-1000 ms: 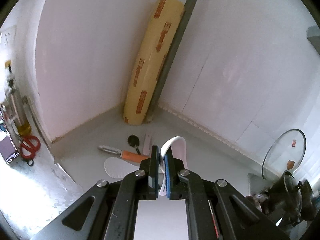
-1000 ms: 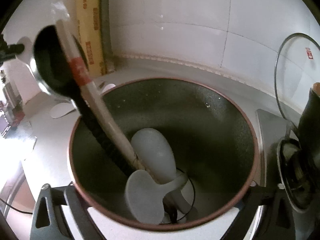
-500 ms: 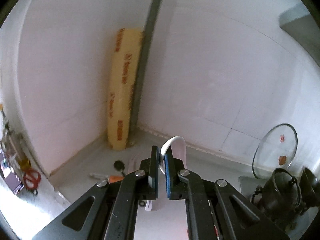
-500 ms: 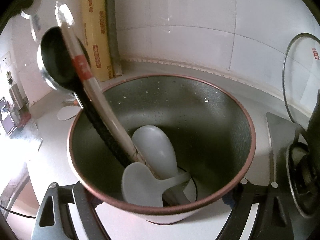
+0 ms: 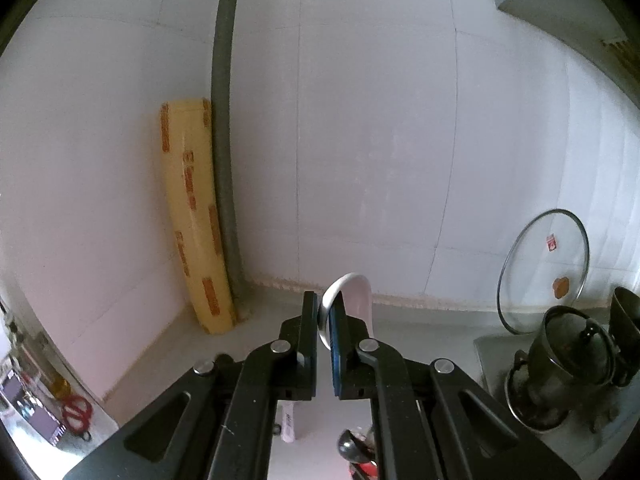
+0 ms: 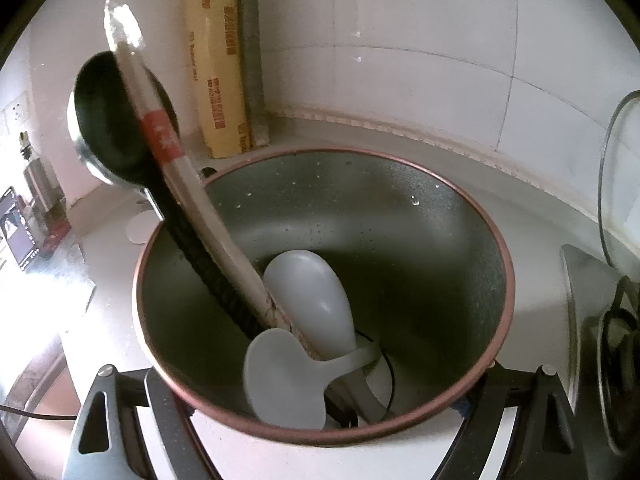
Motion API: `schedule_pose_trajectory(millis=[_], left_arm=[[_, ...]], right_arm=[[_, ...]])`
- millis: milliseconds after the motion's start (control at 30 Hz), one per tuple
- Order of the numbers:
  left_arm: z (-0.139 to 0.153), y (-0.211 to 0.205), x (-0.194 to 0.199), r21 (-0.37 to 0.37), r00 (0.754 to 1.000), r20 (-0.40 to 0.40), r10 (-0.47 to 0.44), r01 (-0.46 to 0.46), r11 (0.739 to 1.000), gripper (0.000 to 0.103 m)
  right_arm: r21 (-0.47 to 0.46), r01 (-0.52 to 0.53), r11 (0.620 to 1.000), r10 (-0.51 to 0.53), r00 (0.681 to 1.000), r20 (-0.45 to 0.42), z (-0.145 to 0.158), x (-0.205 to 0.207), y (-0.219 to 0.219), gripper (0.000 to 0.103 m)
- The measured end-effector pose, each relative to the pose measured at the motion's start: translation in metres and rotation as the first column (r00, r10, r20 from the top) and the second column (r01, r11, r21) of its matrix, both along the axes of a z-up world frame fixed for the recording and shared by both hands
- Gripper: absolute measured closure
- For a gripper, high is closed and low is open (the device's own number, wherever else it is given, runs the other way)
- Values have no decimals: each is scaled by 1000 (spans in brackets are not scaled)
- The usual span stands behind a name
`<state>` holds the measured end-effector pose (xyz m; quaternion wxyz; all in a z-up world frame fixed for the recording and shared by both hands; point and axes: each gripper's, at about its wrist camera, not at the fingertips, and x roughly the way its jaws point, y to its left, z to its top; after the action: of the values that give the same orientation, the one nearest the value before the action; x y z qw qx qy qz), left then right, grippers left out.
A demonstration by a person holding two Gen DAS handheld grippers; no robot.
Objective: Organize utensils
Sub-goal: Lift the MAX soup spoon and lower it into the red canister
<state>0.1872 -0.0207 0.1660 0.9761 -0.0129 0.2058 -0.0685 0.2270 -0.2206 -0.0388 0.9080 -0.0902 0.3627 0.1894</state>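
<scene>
The left gripper (image 5: 323,320) is clamped on a white spoon (image 5: 352,300), lifted clear of the counter (image 5: 424,328), probably for carrying to the pot (image 6: 400,208). The right gripper (image 6: 320,416) grips the pot across its width, apparently steadying it as the collecting vessel. Inside lean a ladle (image 6: 116,120), wrapped chopsticks (image 6: 160,140) and two white scoops (image 6: 312,292).

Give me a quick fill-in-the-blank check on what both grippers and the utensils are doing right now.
1. The fingers of the left gripper are shut on a white ___.
2. The fingers of the right gripper clasp the ___ from both sides.
3. The black ladle stands with its bowl end ___.
4. The glass lid leans against the ___.
Missing words: spoon; pot; up; wall.
</scene>
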Motion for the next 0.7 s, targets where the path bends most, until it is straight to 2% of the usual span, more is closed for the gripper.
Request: schedule_pose_trajectory(millis=[200,500,700], left_arm=[[-20,-34,-6,112,1000,11,-20,18,994,98],[-54,-45,-2,107,998,-67,3,4,994,98],[-72,-58,0,131,993,-119,1,15,991,98]], right_arm=[[17,-1,1000,1,1000,27,-1,-12,-15,13],[10,-35,999,35,999,36,-5,-29,-24,13],[10,-38,999,37,999,34,-10,-21,-18,13]])
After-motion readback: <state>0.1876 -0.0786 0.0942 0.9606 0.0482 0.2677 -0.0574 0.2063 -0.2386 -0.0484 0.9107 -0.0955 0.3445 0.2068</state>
